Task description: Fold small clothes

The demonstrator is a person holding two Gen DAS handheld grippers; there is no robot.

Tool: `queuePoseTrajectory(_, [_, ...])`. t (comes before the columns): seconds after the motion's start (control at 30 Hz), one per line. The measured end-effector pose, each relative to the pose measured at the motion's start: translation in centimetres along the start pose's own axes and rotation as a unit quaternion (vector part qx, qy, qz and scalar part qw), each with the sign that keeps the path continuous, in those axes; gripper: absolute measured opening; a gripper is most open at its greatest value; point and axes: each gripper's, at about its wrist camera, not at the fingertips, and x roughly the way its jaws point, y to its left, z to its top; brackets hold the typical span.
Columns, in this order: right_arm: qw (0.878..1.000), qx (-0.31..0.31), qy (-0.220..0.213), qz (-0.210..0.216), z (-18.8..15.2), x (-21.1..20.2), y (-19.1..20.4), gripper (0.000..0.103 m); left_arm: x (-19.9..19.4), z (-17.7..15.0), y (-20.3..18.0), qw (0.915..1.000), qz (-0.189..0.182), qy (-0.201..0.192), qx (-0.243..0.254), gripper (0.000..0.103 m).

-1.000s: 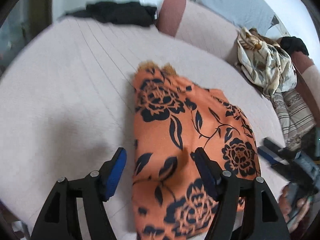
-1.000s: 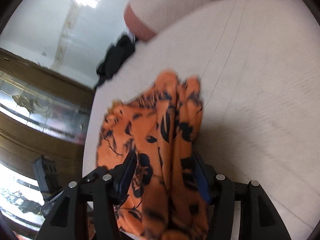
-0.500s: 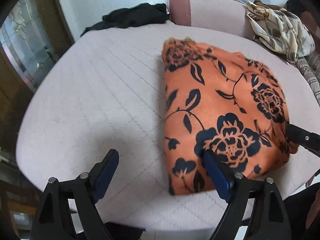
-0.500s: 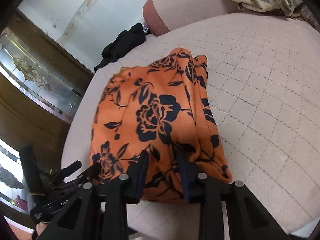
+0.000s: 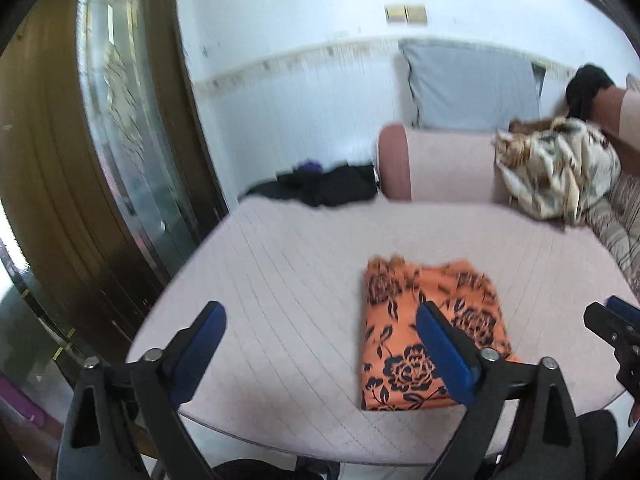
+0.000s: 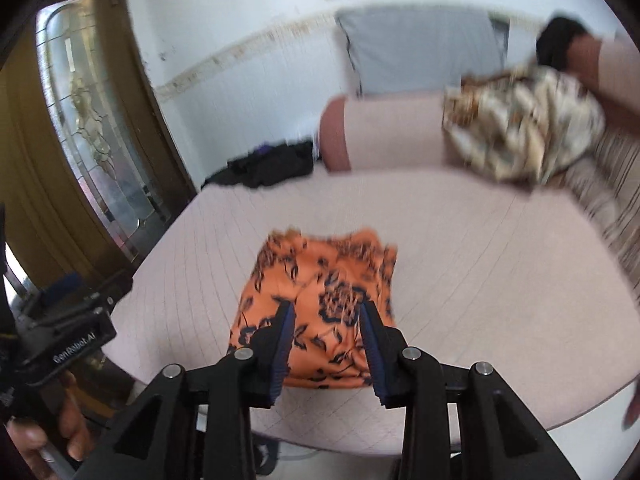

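Observation:
An orange cloth with black flowers (image 5: 424, 336) lies folded into a rectangle on the pink quilted seat (image 5: 304, 280), near its front edge. It also shows in the right wrist view (image 6: 320, 300). My left gripper (image 5: 320, 332) is open wide and empty, held above and in front of the seat. My right gripper (image 6: 328, 328) is open with a narrower gap and empty, raised off the cloth. Part of the right gripper shows at the right edge of the left wrist view (image 5: 616, 328).
A black garment (image 5: 324, 186) lies at the seat's far left corner. A cream patterned cloth (image 5: 556, 168) is heaped on the backrest at right, by a grey cushion (image 5: 472, 88). A wooden glass door (image 5: 120, 152) stands to the left.
Both grippers have pulled back and up from the cloth. The right gripper, shut on the cloth's front edge half a second ago, has let go. The cloth stays folded.

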Motion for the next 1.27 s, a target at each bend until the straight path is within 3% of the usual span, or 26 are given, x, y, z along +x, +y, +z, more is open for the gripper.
queuePoseTrajectory(0.07, [0.999, -0.009, -0.030, -0.012, 0.4, -2.6, 0.6, 0.068, -2.0, 0.5, 0.2, 0.9996, 0.010, -0.028, -0.002, 0.101])
queuePoseTrajectory(0.2, [0.995, -0.033, -0.083, -0.031, 0.5, -7.0, 1.8, 0.068, -5.6, 1.2, 0.6, 0.9983, 0.001, -0.058, -0.002, 0.103])
queuePoseTrajectory(0.5, [0.994, -0.042, -0.096, -0.022, 0.2, -10.3, 3.5, 0.068, -10.3, 1.5, 1.9, 0.9950, -0.014, -0.098, -0.014, 0.103])
queuePoseTrajectory(0.9, [0.994, -0.055, -0.090, -0.008, 0.0, -9.7, 5.3, 0.068, -11.6, 1.7, 2.9, 0.9935, -0.016, -0.108, -0.031, 0.103])
queuePoseTrajectory(1.17, [0.995, -0.071, -0.073, 0.001, -0.5, -8.4, 6.5, 0.068, -11.1, 1.6, 2.7, 0.9913, -0.064, -0.110, -0.031, 0.103])
queuePoseTrajectory(1.27, [0.996, -0.055, -0.064, 0.009, -0.3, -7.6, 5.9, 0.068, -10.3, 1.6, 2.4, 0.9915, -0.060, -0.111, -0.030, 0.103])
